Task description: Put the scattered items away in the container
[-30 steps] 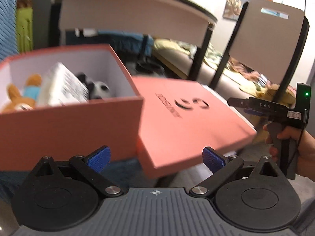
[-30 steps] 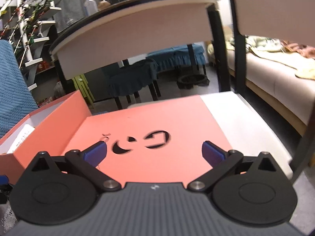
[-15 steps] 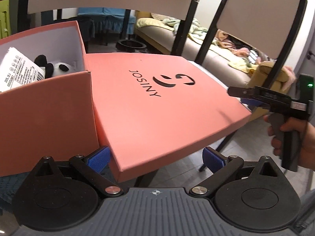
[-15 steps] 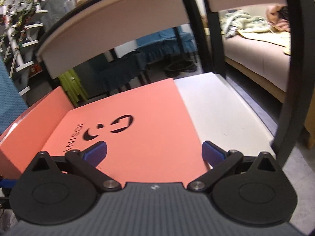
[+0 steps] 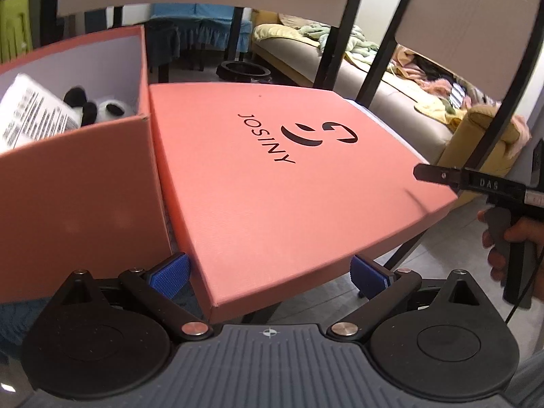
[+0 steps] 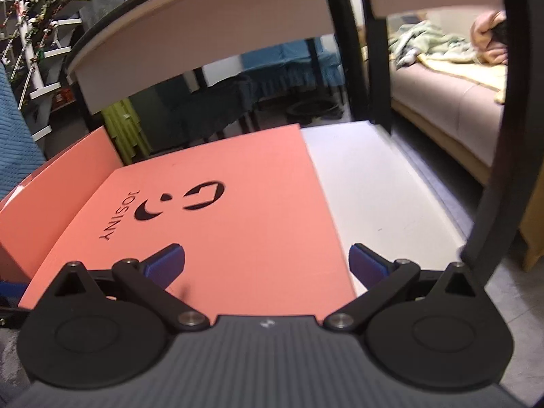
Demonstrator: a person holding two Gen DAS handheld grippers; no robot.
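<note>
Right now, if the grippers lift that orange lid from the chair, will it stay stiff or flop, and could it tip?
The orange lid looks like rigid cardboard: flat top, crisp folded edges, so it should hold its shape. It is probably light for its size. Its near corner overhangs the chair seat, so a one-sided pinch by the left hand-held gripper might tilt it.

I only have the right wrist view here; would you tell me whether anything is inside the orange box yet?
Observer: Yes. The left wrist view looks into the open box, and a panda plush lies in it beside a white printed packet.
Operator: Thank you. And where is the left tool, which I cannot see?
Observer: The left tool is open, and the near corner of the lid sits between its blue pads.
</note>
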